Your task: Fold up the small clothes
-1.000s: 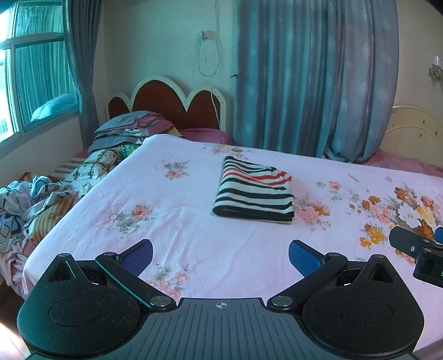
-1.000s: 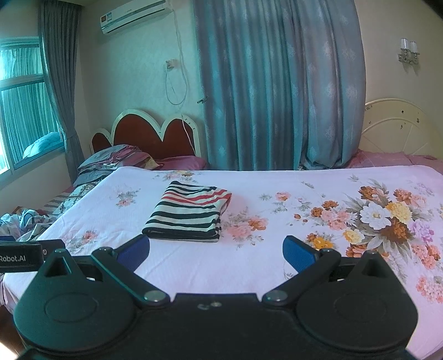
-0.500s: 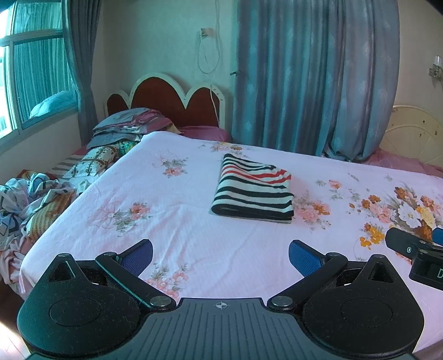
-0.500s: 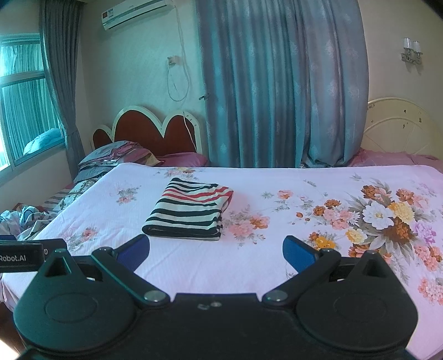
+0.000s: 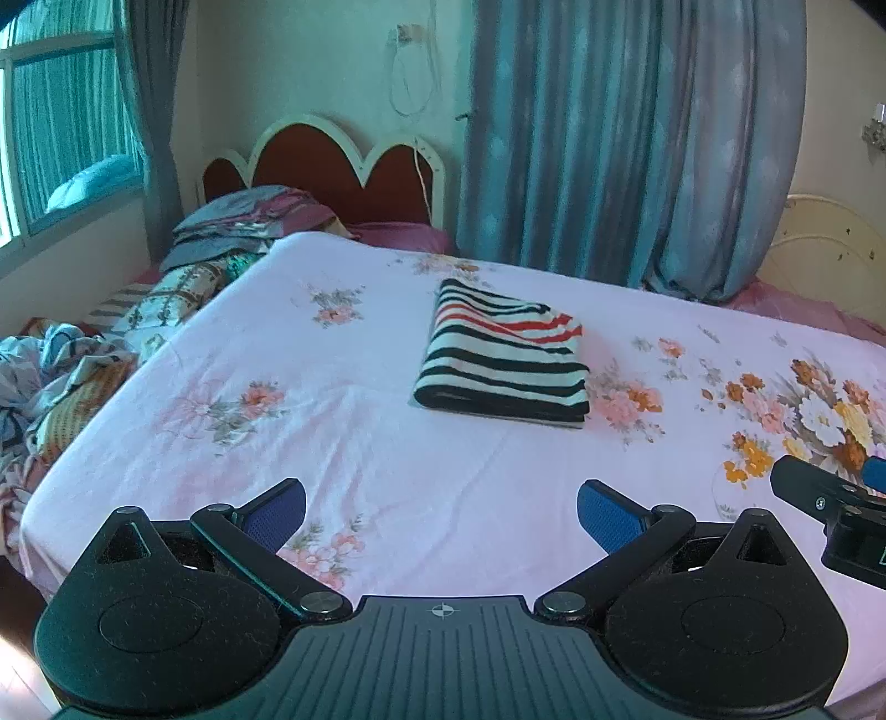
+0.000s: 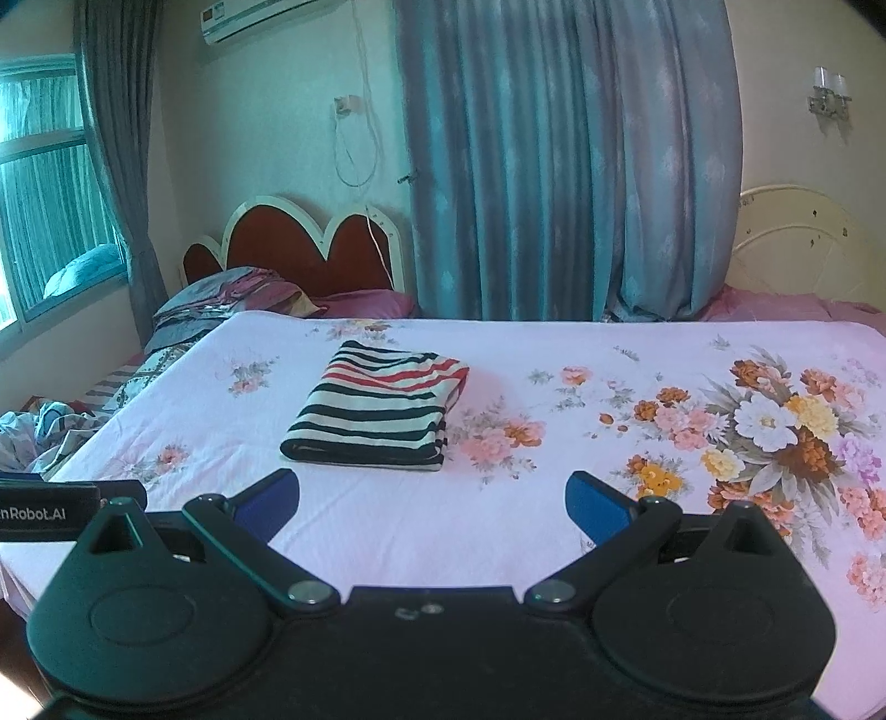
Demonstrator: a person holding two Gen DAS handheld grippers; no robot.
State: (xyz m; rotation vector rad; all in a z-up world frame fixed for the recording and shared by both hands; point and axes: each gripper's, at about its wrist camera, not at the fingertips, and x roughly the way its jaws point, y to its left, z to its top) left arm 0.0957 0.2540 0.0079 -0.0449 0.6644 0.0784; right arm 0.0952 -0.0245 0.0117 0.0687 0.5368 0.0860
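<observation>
- Left gripper (image 5: 441,512) hovered over near edge of bed (image 5: 387,443), jaws spread wide, nothing btwn the blue pads (image 5: 277,512).
- Right gripper (image 6: 432,507) likewise above near edge, jaws wide apart, empty; its tip also showed at right edge of left view.
- Shirt (image 5: 501,360), striped black/white w/ red bands on top layer, lay folded in a neat rectangle on the sheet (image 6: 498,515), toward middle-left of bed, well apart from both grippers.
- From right view, shirt (image 6: 376,412) sat ahead and slightly left of the pads; folded edges stacked at its right side.
- Sheet was pale pink w/ flower prints; big bouquet print (image 6: 775,432) on right part, well clear of shirt.
- Headboard (image 5: 326,160), red w/ white scalloped trim, stood behind bed at far left; pillows (image 5: 243,221) piled in front of it.
- Loose clothes (image 5: 55,376) heaped off left side of bed.
- Curtain (image 6: 565,166), blue-grey, hung behind bed; window (image 5: 61,127) at far left.
- AC unit (image 6: 260,16) on wall up top; wall lamp (image 6: 828,97) at upper right.
</observation>
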